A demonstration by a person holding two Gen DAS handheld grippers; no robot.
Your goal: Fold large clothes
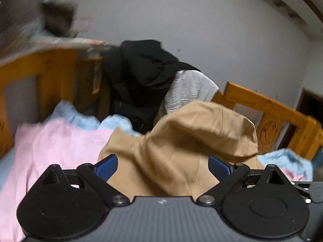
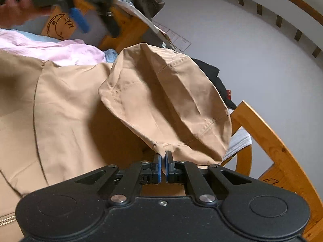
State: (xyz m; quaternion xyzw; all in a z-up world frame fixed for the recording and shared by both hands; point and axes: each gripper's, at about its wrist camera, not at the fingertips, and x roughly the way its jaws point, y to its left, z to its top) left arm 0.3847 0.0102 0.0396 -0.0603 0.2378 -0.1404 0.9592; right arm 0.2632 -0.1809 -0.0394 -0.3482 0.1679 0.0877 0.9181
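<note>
A tan jacket lies spread on the bed. My right gripper is shut on the edge of its hood and holds the hood lifted above the jacket body. In the left wrist view the tan jacket fills the space between the blue pads of my left gripper, which is open wide; the raised hood hangs in front of it. The left gripper also shows blurred at the top left of the right wrist view.
A pink cloth and a light blue cloth lie on the bed. A black garment and a grey-white striped one are heaped at the wooden bed rail. A grey wall stands behind.
</note>
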